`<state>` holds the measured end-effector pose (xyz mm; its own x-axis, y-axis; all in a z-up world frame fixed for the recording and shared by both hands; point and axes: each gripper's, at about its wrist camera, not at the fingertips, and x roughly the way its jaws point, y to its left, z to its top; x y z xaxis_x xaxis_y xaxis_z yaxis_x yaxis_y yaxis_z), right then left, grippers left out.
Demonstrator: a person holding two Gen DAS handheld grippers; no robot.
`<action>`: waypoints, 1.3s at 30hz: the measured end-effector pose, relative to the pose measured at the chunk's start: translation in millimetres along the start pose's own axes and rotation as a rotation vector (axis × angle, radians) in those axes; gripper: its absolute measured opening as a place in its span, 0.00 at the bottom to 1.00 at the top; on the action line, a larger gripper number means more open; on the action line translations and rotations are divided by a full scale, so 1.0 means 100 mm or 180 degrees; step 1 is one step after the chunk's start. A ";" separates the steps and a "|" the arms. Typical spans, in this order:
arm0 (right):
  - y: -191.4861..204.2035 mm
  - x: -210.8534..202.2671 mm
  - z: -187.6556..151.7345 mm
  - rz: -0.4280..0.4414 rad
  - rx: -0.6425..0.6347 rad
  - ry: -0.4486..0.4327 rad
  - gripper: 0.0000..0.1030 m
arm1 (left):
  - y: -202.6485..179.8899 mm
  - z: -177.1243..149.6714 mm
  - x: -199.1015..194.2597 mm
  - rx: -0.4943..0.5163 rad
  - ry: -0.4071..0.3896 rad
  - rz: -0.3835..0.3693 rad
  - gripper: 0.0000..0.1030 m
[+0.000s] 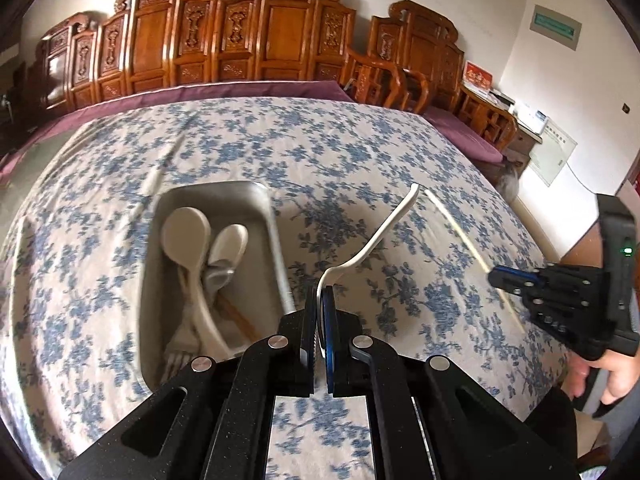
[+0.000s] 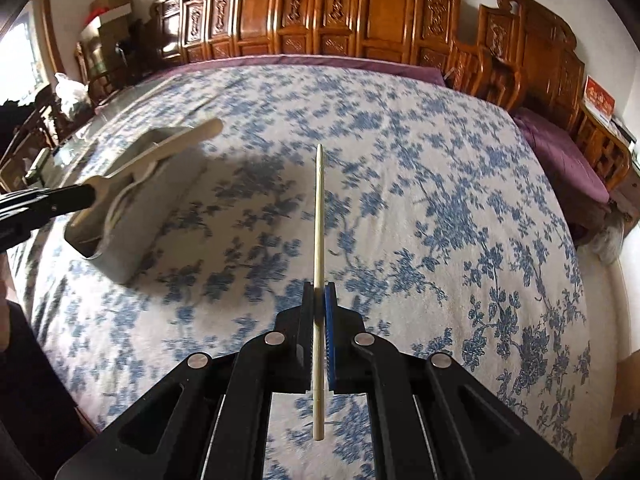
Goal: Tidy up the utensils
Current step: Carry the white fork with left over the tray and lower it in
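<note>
Above the floral-clothed surface [image 1: 360, 140], the left tool [image 1: 320, 300] pinches a white spoon [image 1: 372, 240] by its bowl end, handle pointing away. The right tool [image 2: 319, 296] is clamped on a single chopstick [image 2: 319, 220]. A metal tray [image 1: 256, 196] on the surface holds spoons, a fork and a chopstick.

Both fisheye views sit just behind their own fingers, tilted down over the floral tablecloth [image 1: 360, 152] toward the carved wooden chairs [image 2: 360, 20] along the upper frame. Both catch the metal tray [image 1: 248, 200], lower left in the left view, middle left in the right view.
</note>
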<state>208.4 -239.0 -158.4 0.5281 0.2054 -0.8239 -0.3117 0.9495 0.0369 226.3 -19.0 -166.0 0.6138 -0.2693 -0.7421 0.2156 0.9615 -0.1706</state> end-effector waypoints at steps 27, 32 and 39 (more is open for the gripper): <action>0.75 -0.19 0.31 0.0291 -0.0243 -0.0196 0.06 | 0.83 -0.04 0.09 -0.0331 0.0072 0.0832 0.02; 0.78 -0.13 0.31 0.0326 -0.0244 -0.0169 0.06 | 0.87 -0.03 0.19 -0.0373 0.0133 0.0884 0.02; 0.79 -0.03 0.33 0.0376 -0.0224 -0.0137 0.06 | 0.78 0.02 0.37 -0.0318 0.0171 0.0922 0.02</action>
<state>208.3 -156.8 -134.6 0.5175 0.3261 -0.7911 -0.4275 0.8994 0.0910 267.4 46.1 -205.1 0.5973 0.0173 -0.8018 -0.0397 0.9992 -0.0080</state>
